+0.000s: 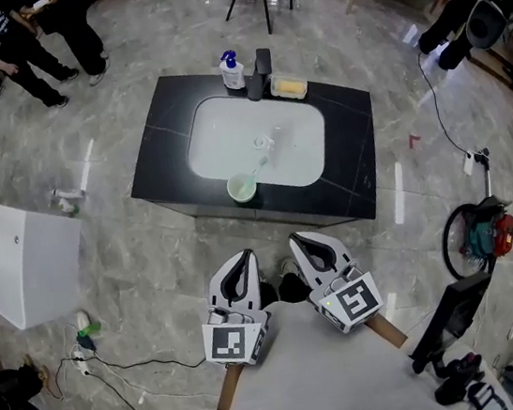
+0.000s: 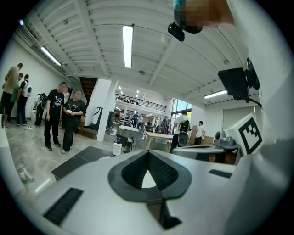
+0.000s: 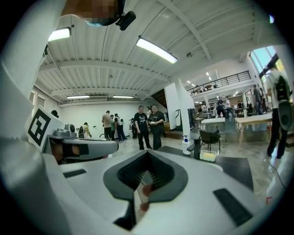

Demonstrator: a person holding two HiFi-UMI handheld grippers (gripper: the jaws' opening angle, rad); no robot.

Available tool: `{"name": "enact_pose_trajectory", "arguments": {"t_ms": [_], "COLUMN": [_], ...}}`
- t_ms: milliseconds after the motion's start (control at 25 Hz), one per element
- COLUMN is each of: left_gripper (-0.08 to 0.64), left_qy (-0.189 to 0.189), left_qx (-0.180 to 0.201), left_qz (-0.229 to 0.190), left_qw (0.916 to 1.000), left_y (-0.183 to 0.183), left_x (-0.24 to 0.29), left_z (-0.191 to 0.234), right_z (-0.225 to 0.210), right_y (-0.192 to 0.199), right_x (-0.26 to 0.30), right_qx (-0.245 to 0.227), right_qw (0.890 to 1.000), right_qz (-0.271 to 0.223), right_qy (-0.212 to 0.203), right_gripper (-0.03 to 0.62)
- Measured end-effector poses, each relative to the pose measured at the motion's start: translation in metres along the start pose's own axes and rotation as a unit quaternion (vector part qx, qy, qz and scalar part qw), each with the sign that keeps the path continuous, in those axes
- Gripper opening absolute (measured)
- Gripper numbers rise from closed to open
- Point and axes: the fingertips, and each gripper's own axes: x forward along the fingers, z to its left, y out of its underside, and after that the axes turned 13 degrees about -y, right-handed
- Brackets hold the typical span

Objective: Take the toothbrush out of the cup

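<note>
Head view: a green cup [image 1: 241, 190] stands at the front edge of the sink [image 1: 215, 125], mid-frame. The toothbrush [image 1: 259, 163] leans out of it toward the upper right. It looks light, stiff and slim, best pinched on the handle above the rim.

Left gripper view: the left gripper [image 1: 242, 260] has its jaws pressed together, empty.

Right gripper view: the right gripper [image 1: 303, 242] is likewise closed, holding nothing.

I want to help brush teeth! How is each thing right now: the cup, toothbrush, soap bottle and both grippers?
Cup: upright, at the front edge of the sink.
Toothbrush: in the cup, leaning, not taken out yet.
Bottle: upright, behind the sink.
Left gripper: shut, empty, away from the cup.
Right gripper: shut, empty, away from the cup.
</note>
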Motion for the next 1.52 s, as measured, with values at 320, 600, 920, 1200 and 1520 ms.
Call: {"name": "enact_pose_trajectory", "arguments": {"t_ms": [320, 600, 920, 1200, 1520], "left_gripper": [0.003, 0.003, 0.003, 0.003, 0.003], "left_qy": [-0.012, -0.021, -0.023, -0.023, -0.024], "left_qx": [-0.028, -0.079, -0.095, -0.097, -0.099], "left_qz": [0.024, 0.047, 0.075, 0.090, 0.095], "left_qw": [0.9992, 0.9955, 0.9924, 0.9909, 0.9903], "left_y": [0.008, 0.030, 0.048, 0.058, 0.057], "left_x": [0.007, 0.017, 0.029, 0.031, 0.034], "left_z": [0.000, -0.001, 0.007, 0.007, 0.006], "right_z": [-0.006, -0.014, -0.021, -0.031, -0.037], "right_y": [0.010, 0.029, 0.045, 0.057, 0.056], "right_x": [0.003, 0.016, 0.030, 0.038, 0.047], "right_qx": [0.004, 0.013, 0.029, 0.038, 0.042], "right_qw": [1.000, 0.998, 0.998, 0.997, 0.997], "right_qz": [0.027, 0.053, 0.064, 0.069, 0.060], "right_qy": [-0.006, -0.011, -0.008, -0.003, -0.011], "right_gripper": [0.005, 0.005, 0.005, 0.005, 0.005]}}
